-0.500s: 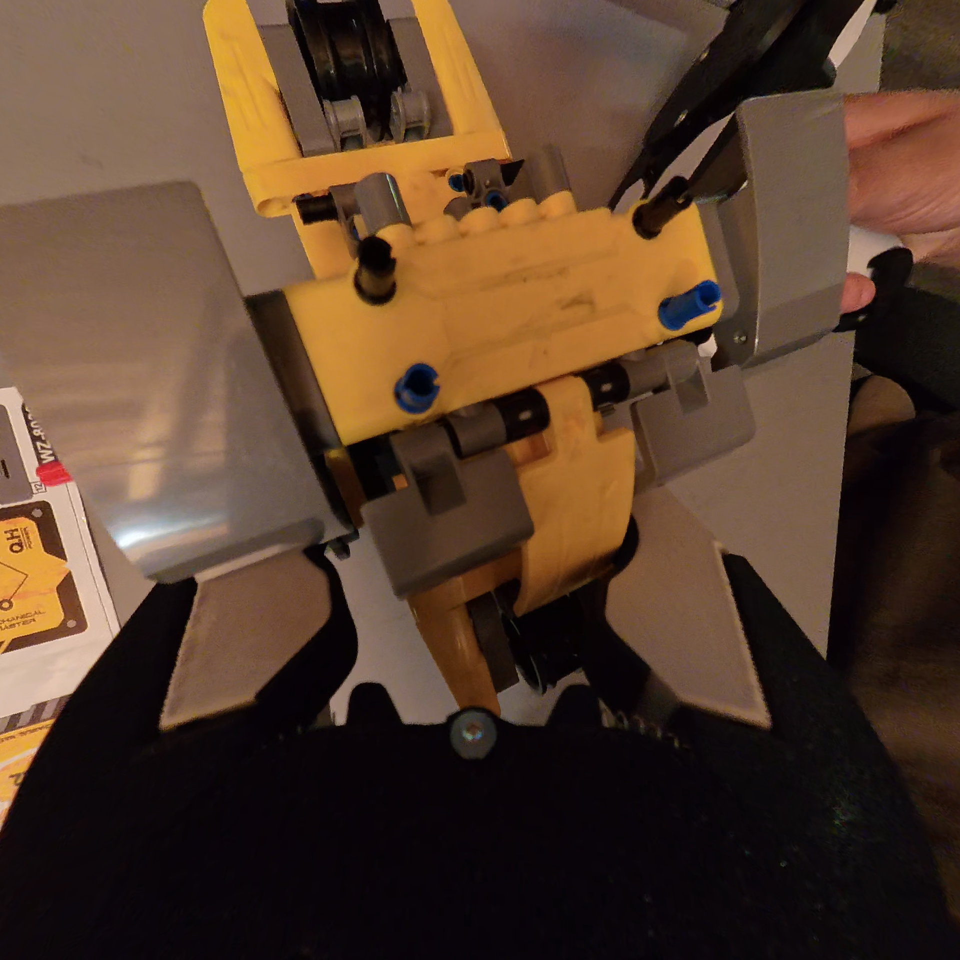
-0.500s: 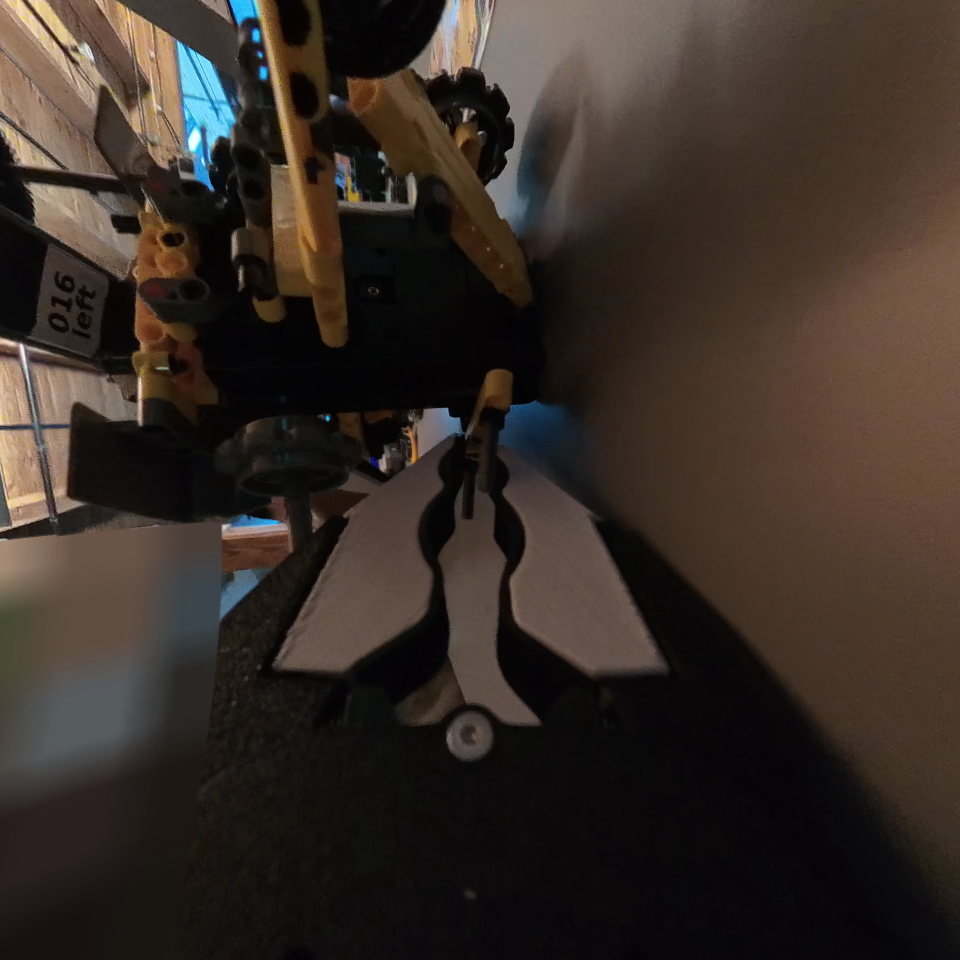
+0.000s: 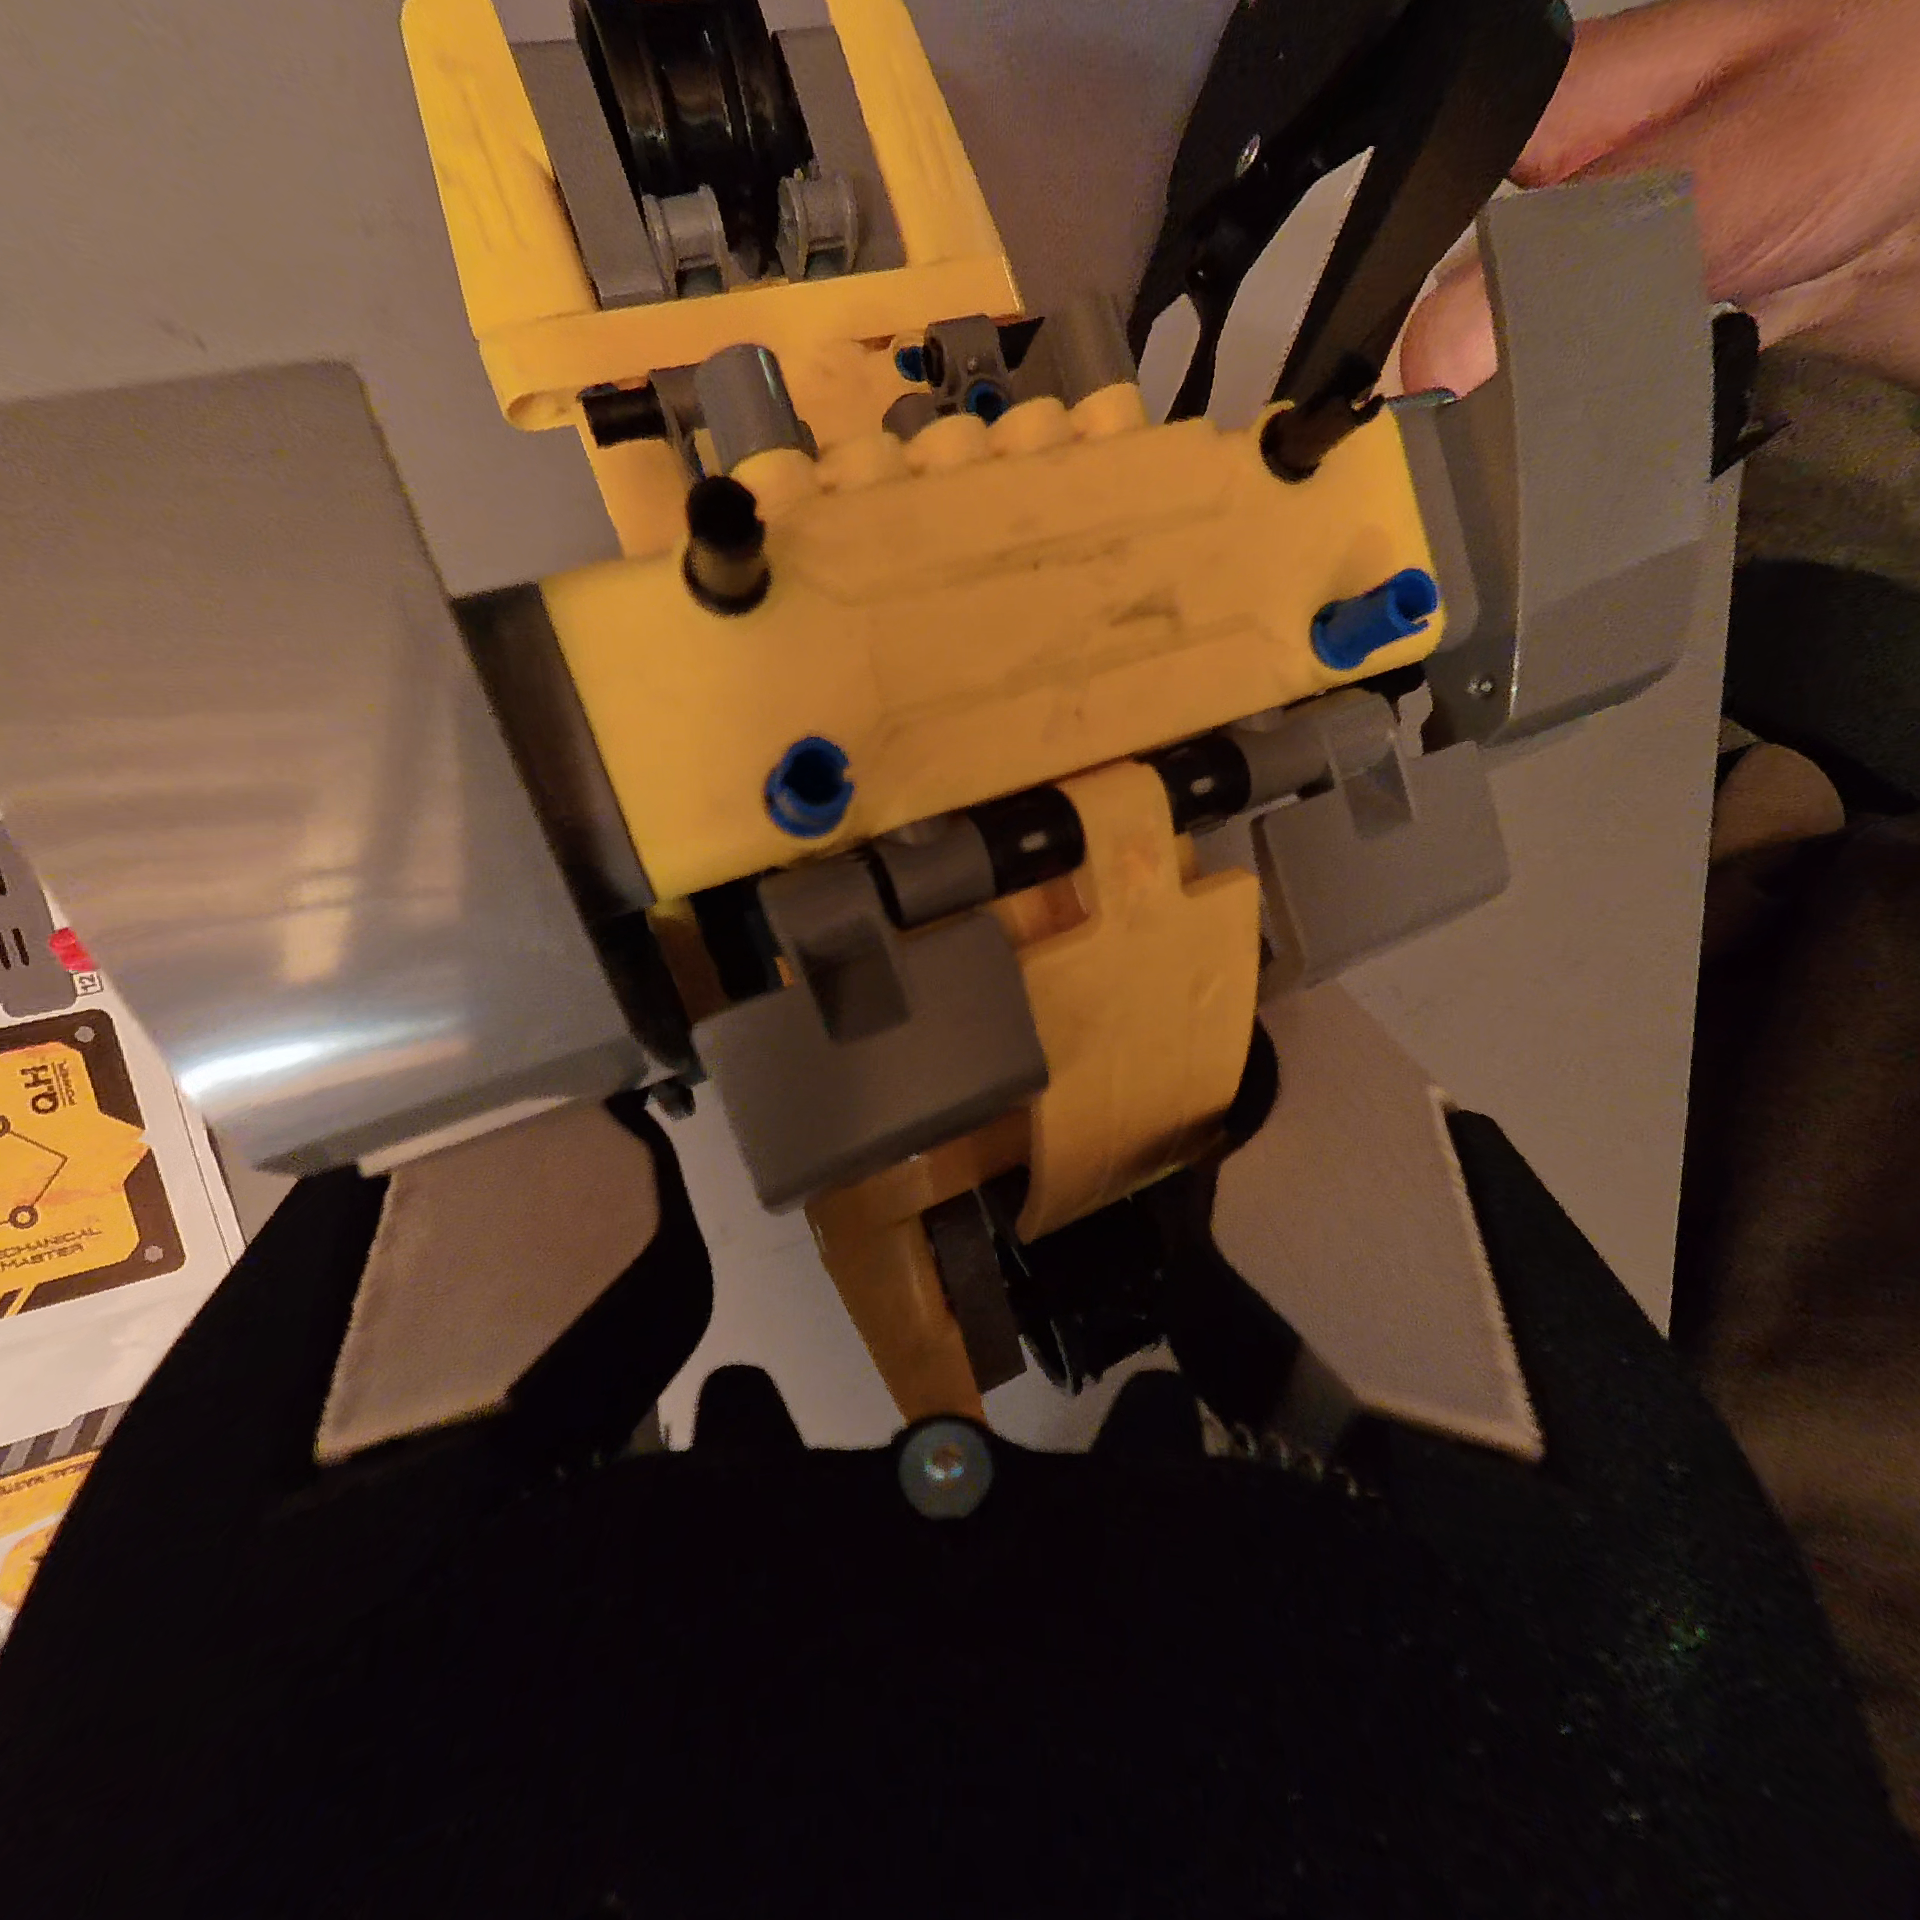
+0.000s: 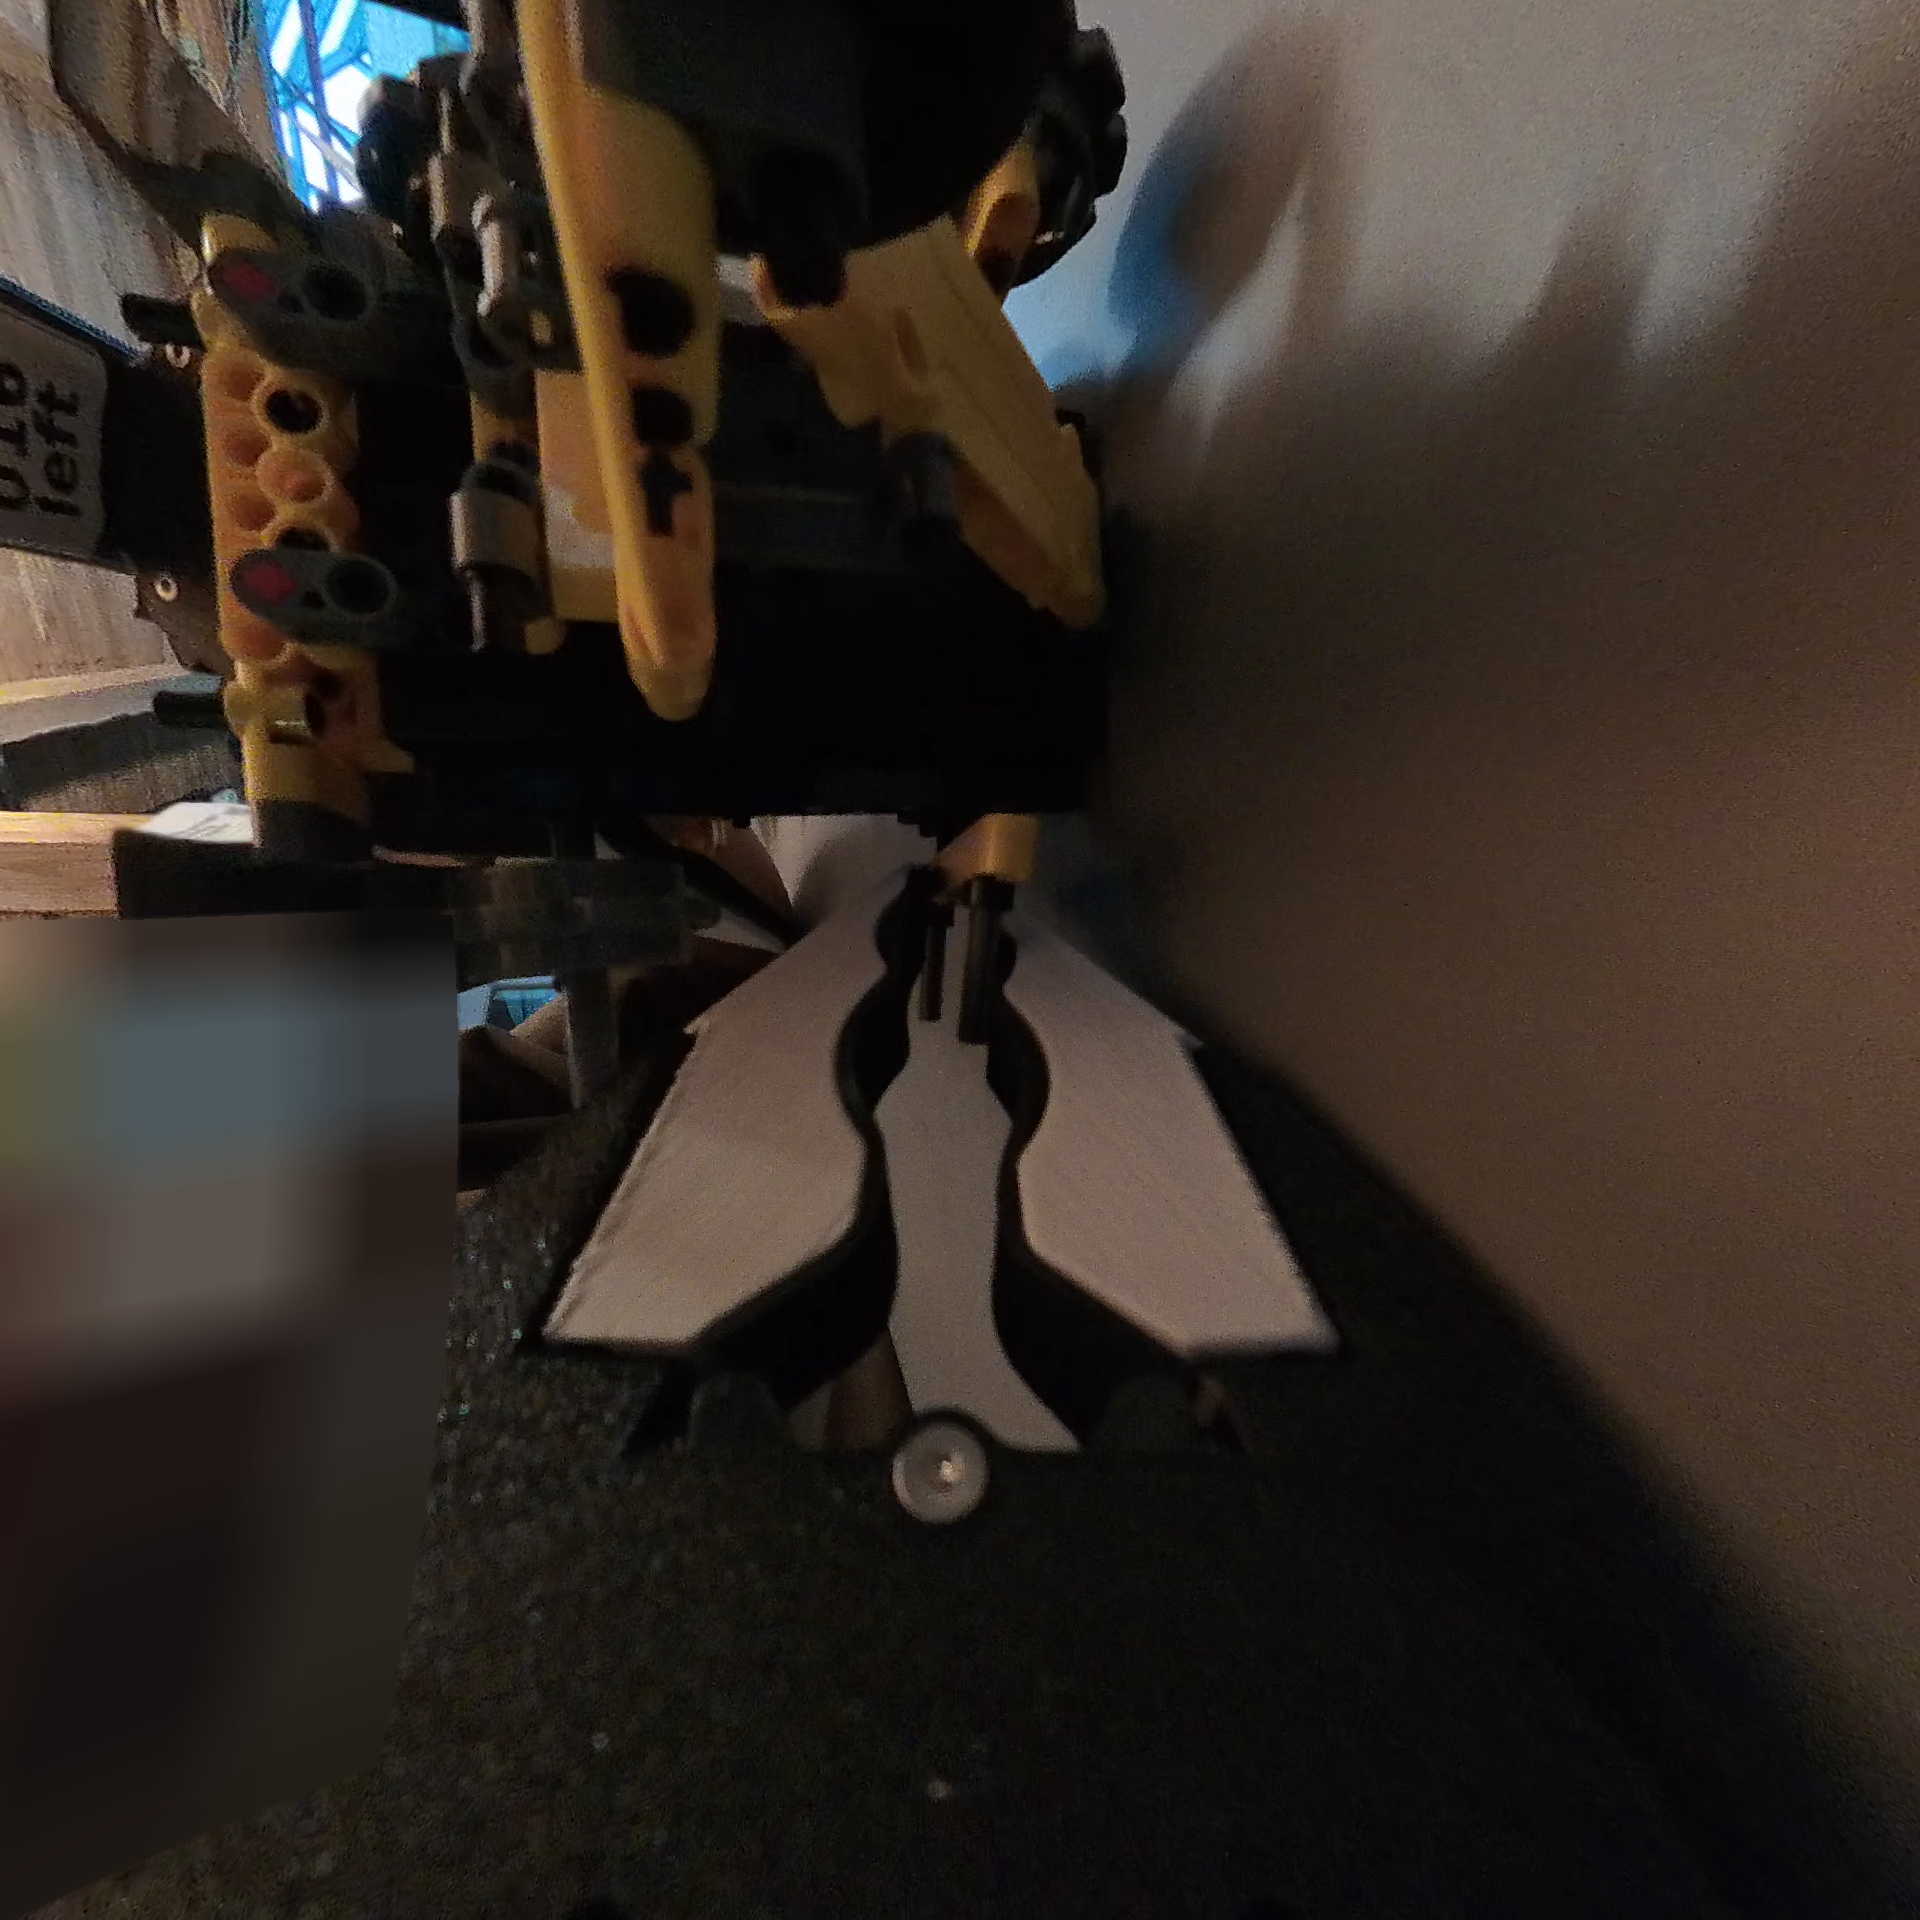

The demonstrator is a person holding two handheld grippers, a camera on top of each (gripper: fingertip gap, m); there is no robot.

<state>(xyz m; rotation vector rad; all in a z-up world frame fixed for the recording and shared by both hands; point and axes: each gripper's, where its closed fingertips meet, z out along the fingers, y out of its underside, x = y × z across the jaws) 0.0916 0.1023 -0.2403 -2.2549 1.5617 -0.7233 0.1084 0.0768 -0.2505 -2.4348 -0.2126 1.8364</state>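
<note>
Hobby room, white table (image 3: 1558,1039), sticker sheet (image 3: 73,1174)

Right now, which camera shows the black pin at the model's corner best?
The left wrist view: the black pin sits lit in the yellow block, the right gripper pinching it. The right wrist view shows it dark and blurred.

A printed sheet (image 3: 73,1174) lay at the left edge of the worktop (image 3: 260,187), bearing a yellow and black badge with short lettering and small print beside it. In the right wrist view, a white label (image 4: 47,447) with dark characters sat on the black body of the left tool (image 4: 135,457).
</note>
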